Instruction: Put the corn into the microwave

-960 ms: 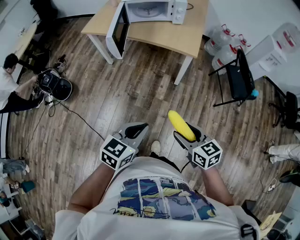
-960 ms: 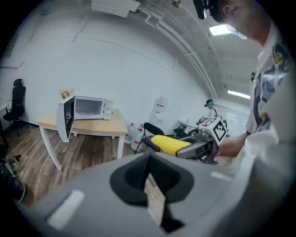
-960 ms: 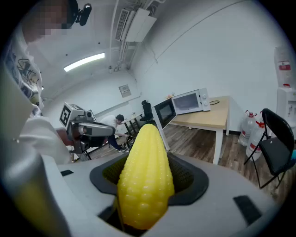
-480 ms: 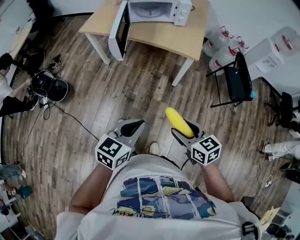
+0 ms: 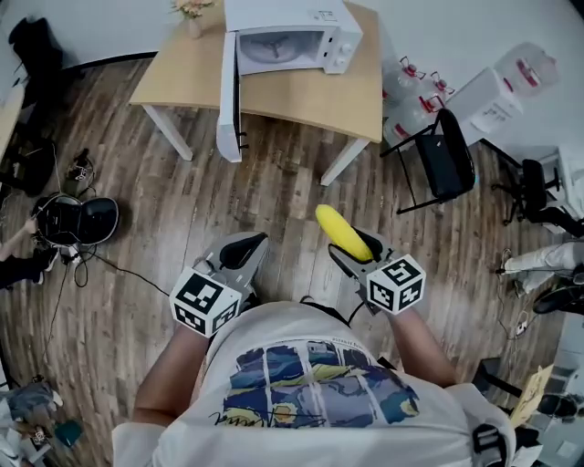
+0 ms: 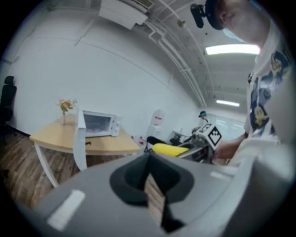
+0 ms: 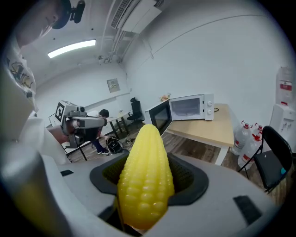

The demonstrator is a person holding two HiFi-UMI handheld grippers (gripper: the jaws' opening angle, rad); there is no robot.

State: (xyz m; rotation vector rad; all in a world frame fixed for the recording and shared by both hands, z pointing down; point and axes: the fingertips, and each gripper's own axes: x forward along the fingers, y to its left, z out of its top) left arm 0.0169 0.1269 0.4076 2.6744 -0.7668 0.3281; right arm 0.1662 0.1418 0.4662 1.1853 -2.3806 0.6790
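Note:
My right gripper [image 5: 351, 251] is shut on a yellow corn cob [image 5: 341, 233], which sticks forward out of the jaws; in the right gripper view the corn [image 7: 145, 178] fills the middle. My left gripper [image 5: 239, 255] is shut with nothing in it, its jaws pressed together [image 6: 152, 199]. The white microwave [image 5: 290, 36] stands on a wooden table [image 5: 301, 91] far ahead, its door [image 5: 228, 100] swung wide open to the left. Both grippers hang over the floor, well short of the table.
A black folding chair [image 5: 444, 164] and water jugs [image 5: 411, 87] stand right of the table. A black bag with cables [image 5: 73, 221] lies on the floor at left. A small flower vase [image 5: 193, 14] sits on the table's far left corner.
The table and microwave have come closer and more central in the head view. Both grippers keep their hold and spacing, corn still gripped on the right.

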